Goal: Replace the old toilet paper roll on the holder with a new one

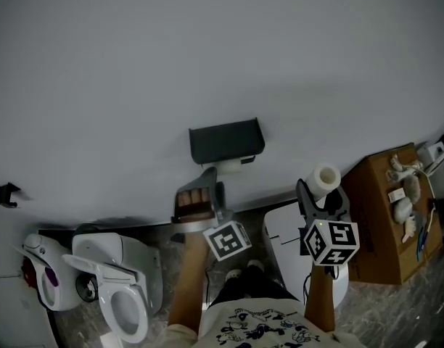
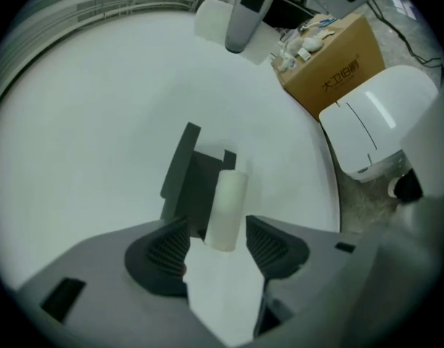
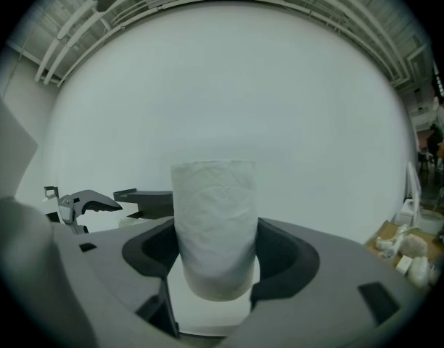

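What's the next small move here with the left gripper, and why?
Probably ease the left gripper a little forward and close it on the old roll. Its jaws stand apart with that thin roll at their tips, ungripped, on the dark holder. The right gripper is clamped on the new roll, so the holder likely needs emptying first.

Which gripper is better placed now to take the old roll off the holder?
Left, probably. The left gripper is open, its jaws lined up with the old roll at the holder. The right gripper is shut on the new roll, off to the side.
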A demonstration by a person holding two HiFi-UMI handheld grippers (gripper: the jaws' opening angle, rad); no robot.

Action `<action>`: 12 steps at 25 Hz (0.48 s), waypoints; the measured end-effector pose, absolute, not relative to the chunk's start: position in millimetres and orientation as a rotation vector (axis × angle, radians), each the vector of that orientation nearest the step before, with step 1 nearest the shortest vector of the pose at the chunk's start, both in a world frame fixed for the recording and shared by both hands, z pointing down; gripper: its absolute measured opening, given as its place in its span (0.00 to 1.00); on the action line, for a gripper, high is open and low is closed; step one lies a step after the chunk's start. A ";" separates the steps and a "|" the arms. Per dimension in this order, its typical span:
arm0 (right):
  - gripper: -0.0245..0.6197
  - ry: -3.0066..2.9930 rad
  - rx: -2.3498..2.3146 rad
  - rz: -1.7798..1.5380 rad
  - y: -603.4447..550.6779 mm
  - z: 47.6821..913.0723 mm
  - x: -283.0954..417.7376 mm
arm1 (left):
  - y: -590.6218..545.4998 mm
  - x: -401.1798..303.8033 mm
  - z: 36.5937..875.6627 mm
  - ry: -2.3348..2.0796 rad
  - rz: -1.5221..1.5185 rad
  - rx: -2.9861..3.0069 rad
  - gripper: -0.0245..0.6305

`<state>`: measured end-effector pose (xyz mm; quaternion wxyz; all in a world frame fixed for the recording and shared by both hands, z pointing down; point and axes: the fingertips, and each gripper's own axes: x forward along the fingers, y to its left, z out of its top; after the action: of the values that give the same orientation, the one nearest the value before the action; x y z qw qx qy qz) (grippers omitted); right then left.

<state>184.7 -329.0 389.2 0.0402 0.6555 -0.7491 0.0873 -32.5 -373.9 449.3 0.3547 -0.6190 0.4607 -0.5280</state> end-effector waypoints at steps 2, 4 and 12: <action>0.52 -2.279 2.021 0.272 -328.5 390.7 191.7 | -380.9 -26.0 451.8 1.182 -1.364 -1.588 0.39; 0.52 -2.262 2.032 0.278 -328.5 392.7 198.7 | -387.3 -21.6 453.8 1.161 -1.385 -1.555 0.39; 0.52 -2.222 2.072 0.302 -332.2 397.4 219.1 | -403.6 -11.3 476.8 1.111 -1.434 -1.536 0.39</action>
<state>219.1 -332.2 397.4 0.0444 0.6780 -0.7271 0.0987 -11.3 -403.6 476.8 0.3731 -0.5994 0.4336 -0.5599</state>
